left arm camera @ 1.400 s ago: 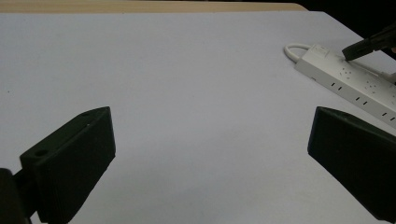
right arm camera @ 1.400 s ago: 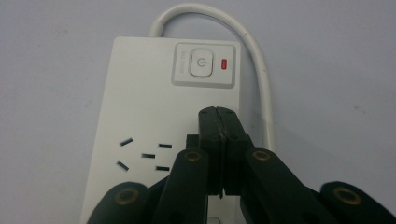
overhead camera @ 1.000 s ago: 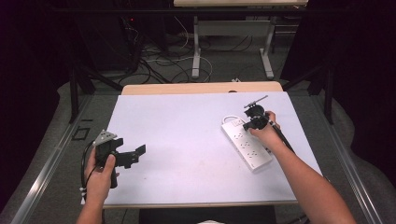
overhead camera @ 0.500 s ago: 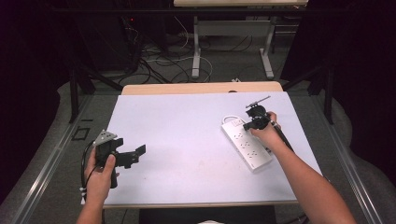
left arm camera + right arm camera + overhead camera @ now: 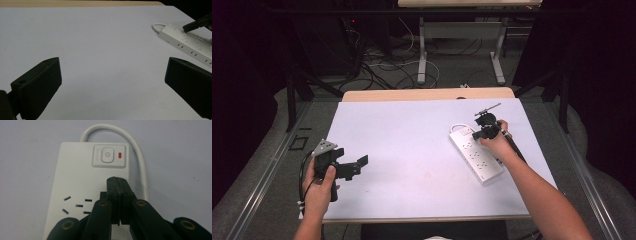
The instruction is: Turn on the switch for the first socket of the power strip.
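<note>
A person is working at a white table [image 5: 412, 150] with a gripper in each hand. The right gripper [image 5: 486, 131] is hovering over the far end of a white power strip [image 5: 475, 156], which is lying slantwise on the right side of the table, its white cord [image 5: 135, 147] looping out from the end and curving back alongside. In the right gripper view the jaws are pressed together, clenched on nothing, their tips sitting just short of the power button [image 5: 107, 155], beside which a small red indicator [image 5: 120, 155] is glowing. Whether the tips are touching the strip's casing cannot be told. Compared with a second ago, the right gripper is sitting slightly nearer the strip's switch end, the shift being small; the strip itself is lying where it lay before.

On the near left, the left hand [image 5: 321, 187] is holding the left gripper [image 5: 357, 165] low over the table, well apart from the strip, exactly where it was a second ago. Its jaws are spread wide, released, with bare table between them in the left gripper view, where the power strip [image 5: 190, 45] is showing at far right with the right gripper's tip [image 5: 197, 25] above it.
</note>
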`<state>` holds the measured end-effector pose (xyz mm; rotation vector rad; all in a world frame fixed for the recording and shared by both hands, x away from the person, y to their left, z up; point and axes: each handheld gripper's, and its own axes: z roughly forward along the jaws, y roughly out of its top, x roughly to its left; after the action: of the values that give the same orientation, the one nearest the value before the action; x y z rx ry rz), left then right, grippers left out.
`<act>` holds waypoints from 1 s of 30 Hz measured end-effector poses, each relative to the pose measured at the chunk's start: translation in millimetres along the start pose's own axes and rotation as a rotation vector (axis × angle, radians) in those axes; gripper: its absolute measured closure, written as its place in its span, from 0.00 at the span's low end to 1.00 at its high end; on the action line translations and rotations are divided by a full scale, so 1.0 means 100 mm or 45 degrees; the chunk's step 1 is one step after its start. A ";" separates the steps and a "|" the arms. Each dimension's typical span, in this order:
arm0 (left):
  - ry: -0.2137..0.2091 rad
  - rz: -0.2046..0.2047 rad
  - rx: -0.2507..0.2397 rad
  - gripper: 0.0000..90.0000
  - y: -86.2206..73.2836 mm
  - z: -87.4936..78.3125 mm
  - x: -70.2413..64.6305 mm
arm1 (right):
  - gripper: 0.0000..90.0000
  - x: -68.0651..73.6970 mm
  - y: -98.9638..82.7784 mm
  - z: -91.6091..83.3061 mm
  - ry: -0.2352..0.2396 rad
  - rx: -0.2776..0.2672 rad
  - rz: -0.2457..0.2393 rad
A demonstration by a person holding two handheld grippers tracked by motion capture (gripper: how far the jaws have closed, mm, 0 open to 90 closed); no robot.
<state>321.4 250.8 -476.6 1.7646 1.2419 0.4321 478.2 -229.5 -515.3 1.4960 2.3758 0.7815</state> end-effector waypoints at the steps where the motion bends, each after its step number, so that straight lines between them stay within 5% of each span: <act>1: -0.001 -0.001 0.000 0.01 0.00 0.00 0.00 | 1.00 0.00 0.00 0.00 -0.001 -0.004 0.001; 24: 0.000 -0.003 -0.001 0.01 0.00 0.00 0.00 | 0.97 0.00 -0.01 0.02 -0.001 -0.018 -0.021; 30: 0.000 -0.006 -0.005 0.01 0.00 0.00 0.01 | 0.97 0.01 0.00 0.02 -0.011 -0.008 0.013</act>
<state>321.9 251.3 -477.3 1.7581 1.2442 0.4314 478.6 -228.6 -517.2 1.5075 2.3587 0.7828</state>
